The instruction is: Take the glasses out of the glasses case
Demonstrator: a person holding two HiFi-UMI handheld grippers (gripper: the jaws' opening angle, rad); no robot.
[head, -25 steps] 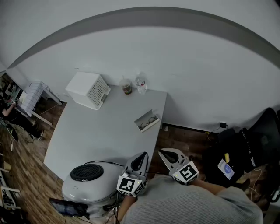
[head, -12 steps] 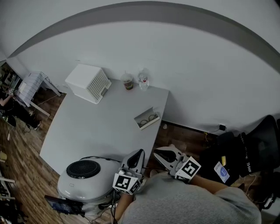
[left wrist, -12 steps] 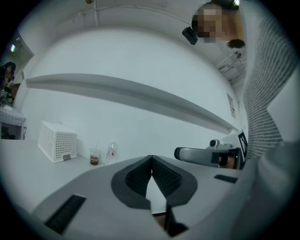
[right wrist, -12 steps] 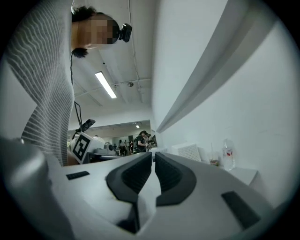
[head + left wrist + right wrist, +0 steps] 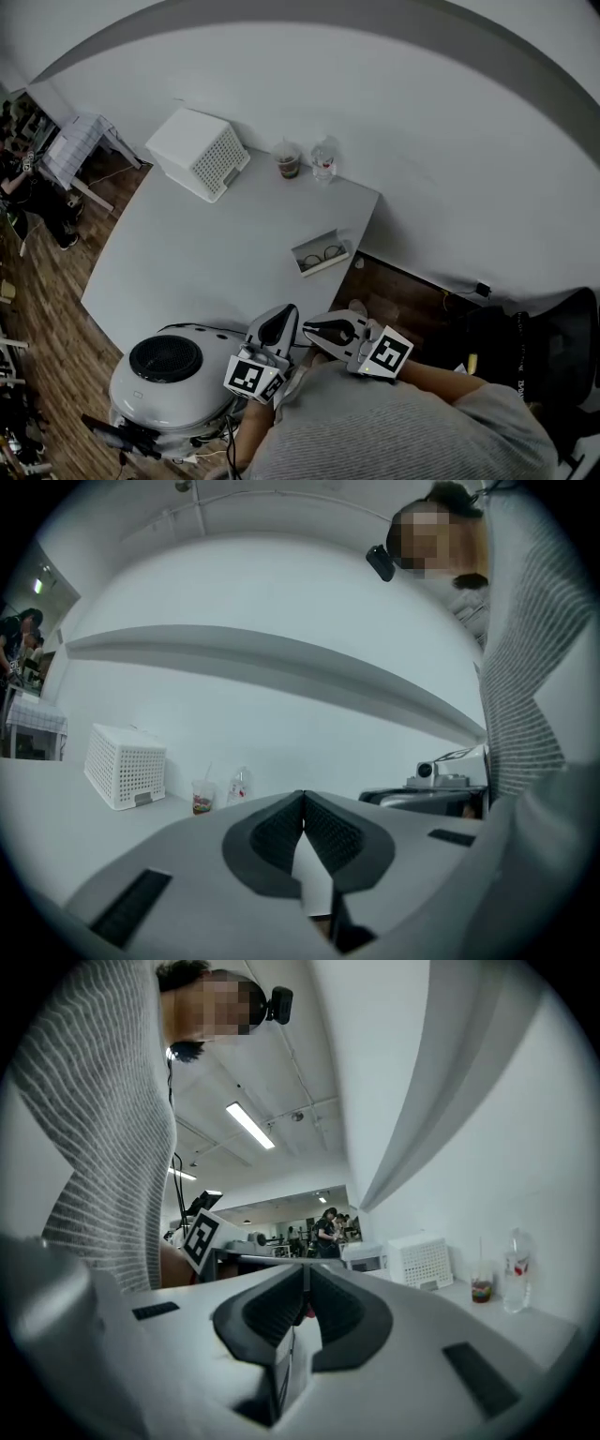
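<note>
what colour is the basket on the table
White basket, its side a grid of small holes; clearest in the head view.

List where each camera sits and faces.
Head view: on the person's head, looking down at table, open glasses case, left gripper and right gripper.
Left gripper view: rides that gripper, faces the wall across the table; shut jaws, striped sleeve.
Right gripper view: rides that gripper, faces along the table; shut jaws, sleeve.
Both gripper views share the white basket and cup.
</note>
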